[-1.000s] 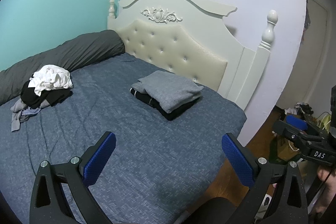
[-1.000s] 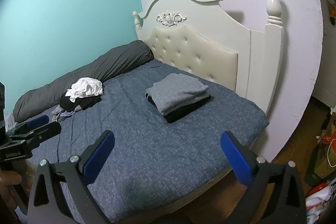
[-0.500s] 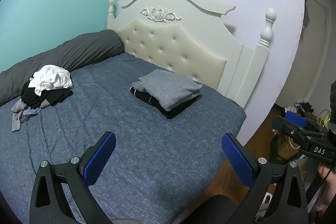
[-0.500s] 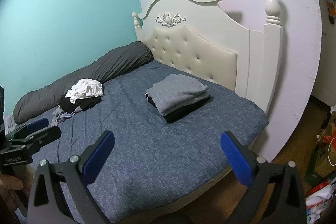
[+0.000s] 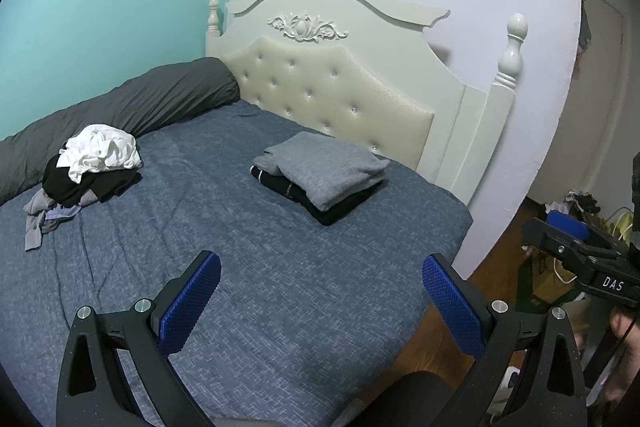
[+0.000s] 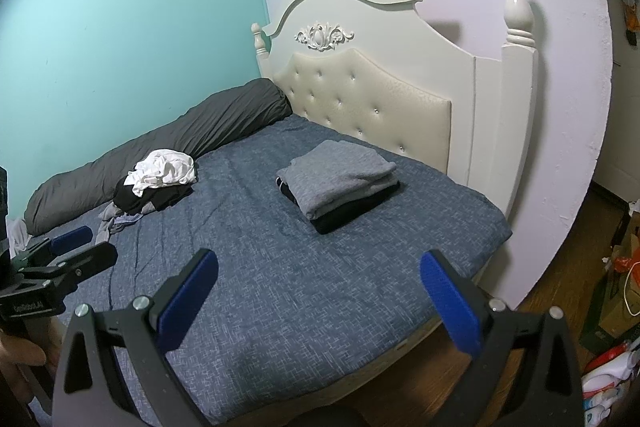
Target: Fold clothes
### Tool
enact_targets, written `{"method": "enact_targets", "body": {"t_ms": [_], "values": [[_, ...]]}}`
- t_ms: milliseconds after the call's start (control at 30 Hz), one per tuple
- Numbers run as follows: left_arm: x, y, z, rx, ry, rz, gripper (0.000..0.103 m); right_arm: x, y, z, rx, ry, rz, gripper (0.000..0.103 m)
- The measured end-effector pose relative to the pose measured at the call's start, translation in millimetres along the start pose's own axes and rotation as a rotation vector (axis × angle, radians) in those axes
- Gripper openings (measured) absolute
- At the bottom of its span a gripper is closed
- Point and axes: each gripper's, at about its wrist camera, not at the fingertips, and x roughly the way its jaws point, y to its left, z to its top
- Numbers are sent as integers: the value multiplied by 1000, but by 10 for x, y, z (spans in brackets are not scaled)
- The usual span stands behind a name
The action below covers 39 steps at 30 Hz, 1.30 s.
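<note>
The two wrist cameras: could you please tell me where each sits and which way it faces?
Left wrist: on the left tool, facing the bed and headboard; the right tool shows at the right edge.
Right wrist: on the right tool, facing likewise; the left tool shows at the left edge.
Shared: folded stack, unfolded pile.

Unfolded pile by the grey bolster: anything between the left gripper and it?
Nothing visible. Only bare blue bedspread lies between the open left gripper and the unfolded pile. The folded stack sits off to the right near the headboard, clear of that path.
</note>
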Motion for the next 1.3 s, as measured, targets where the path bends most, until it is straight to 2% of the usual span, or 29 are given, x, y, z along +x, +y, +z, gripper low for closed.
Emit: {"method": "enact_targets", "body": {"t_ms": [833,1300], "values": [[2,-38,-7,0,11,-28,103,2,-9,-17,0,8,-7,102],[5,-34,-9,-4,4,-12,103,11,-11,-47,4,16,-12,102]]}}
